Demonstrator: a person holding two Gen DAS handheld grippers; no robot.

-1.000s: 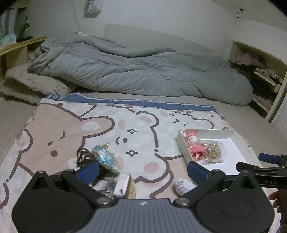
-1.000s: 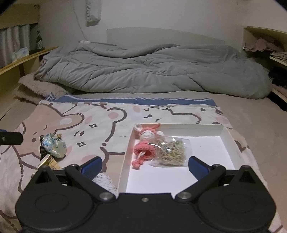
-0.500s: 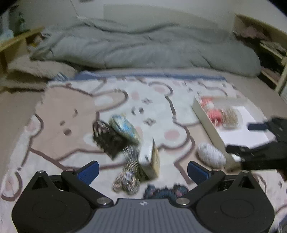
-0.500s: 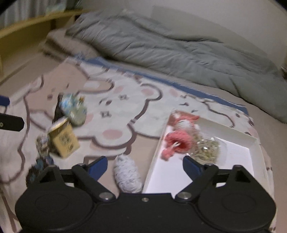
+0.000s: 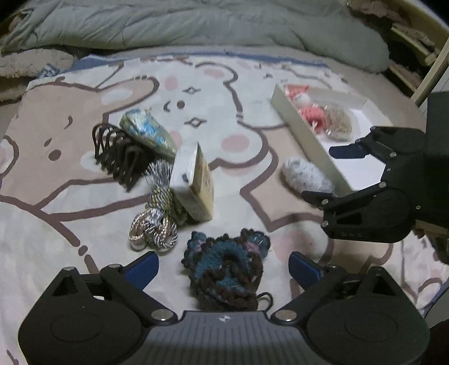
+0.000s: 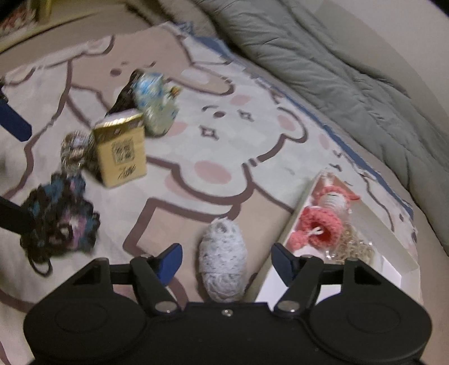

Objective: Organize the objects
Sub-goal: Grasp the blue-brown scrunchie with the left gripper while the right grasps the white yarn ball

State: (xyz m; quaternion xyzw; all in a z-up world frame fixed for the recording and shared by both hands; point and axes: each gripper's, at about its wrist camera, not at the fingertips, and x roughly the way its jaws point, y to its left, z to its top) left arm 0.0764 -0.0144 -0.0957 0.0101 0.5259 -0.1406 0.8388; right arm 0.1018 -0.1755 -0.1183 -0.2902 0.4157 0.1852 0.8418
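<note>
My left gripper [image 5: 223, 266] is open, its jaws either side of a dark blue-brown crocheted scrunchie [image 5: 224, 269] on the bear-print blanket. My right gripper [image 6: 226, 261] is open around a white fluffy yarn ball [image 6: 223, 269], beside the white box [image 6: 280, 283]; that gripper also shows in the left wrist view [image 5: 334, 171] over the ball [image 5: 306, 175]. The box [image 5: 303, 134] holds a pink crocheted doll [image 5: 306, 109] and a clear bag of gold bits [image 5: 338, 123]. Loose on the blanket lie a gold carton [image 5: 196, 182], a silver cord bundle [image 5: 157, 219], a blue-white pouch [image 5: 147, 134] and a dark hair claw [image 5: 118, 154].
A rumpled grey duvet [image 5: 196, 25] lies across the far side of the bed. A shelf unit with clothes [image 5: 415, 42] stands at the right. The bear-print blanket [image 5: 70, 196] covers the near area.
Both grippers have moved forward and tilted down toward the blanket. The scrunchie now lies between my left jaws and the yarn ball between my right jaws.
</note>
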